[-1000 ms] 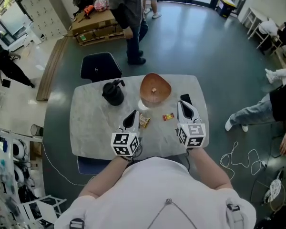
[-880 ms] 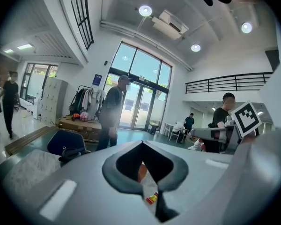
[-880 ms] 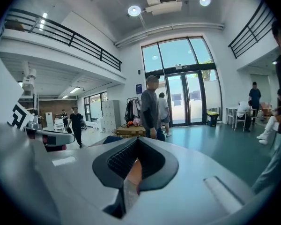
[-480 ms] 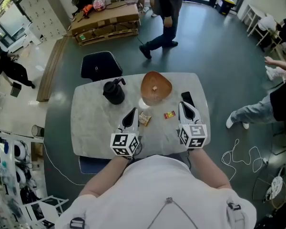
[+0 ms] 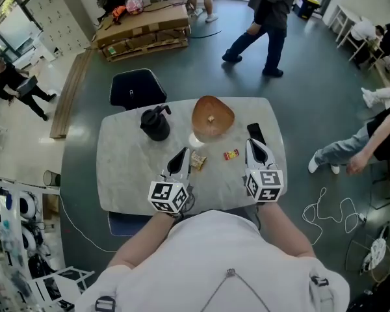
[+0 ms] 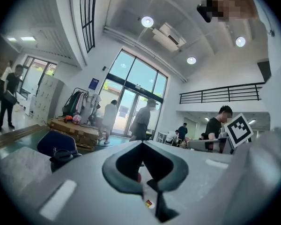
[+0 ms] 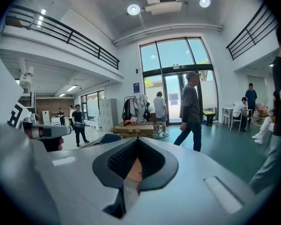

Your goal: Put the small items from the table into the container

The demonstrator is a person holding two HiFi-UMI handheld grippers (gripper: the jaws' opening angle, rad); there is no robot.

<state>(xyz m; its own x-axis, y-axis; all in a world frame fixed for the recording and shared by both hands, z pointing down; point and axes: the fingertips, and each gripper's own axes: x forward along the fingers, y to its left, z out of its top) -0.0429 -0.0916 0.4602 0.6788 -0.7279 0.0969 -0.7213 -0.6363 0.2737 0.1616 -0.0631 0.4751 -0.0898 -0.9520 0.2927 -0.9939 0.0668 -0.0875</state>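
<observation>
A brown bowl (image 5: 212, 117) stands at the table's far middle with one small pale item in it. In front of it lie a snack packet (image 5: 197, 162) and a small red-and-yellow sweet (image 5: 231, 155). My left gripper (image 5: 181, 154) rests low over the table just left of the packet, jaws together, nothing between them. My right gripper (image 5: 252, 144) sits to the right of the sweet, also shut and empty. The left gripper view shows its closed tips (image 6: 143, 143), with a bit of red-and-yellow wrapper (image 6: 149, 203) in the slit below. In the right gripper view the right gripper (image 7: 137, 140) is closed.
A black kettle (image 5: 155, 125) stands at the far left of the table (image 5: 127, 174), a white cup (image 5: 195, 140) just before the bowl, a black phone (image 5: 254, 132) at the far right. A dark chair (image 5: 136, 90) is behind the table. People walk beyond it.
Both grippers and the items on the table stay where they were. A person walking behind the table has moved from the left to the right.
</observation>
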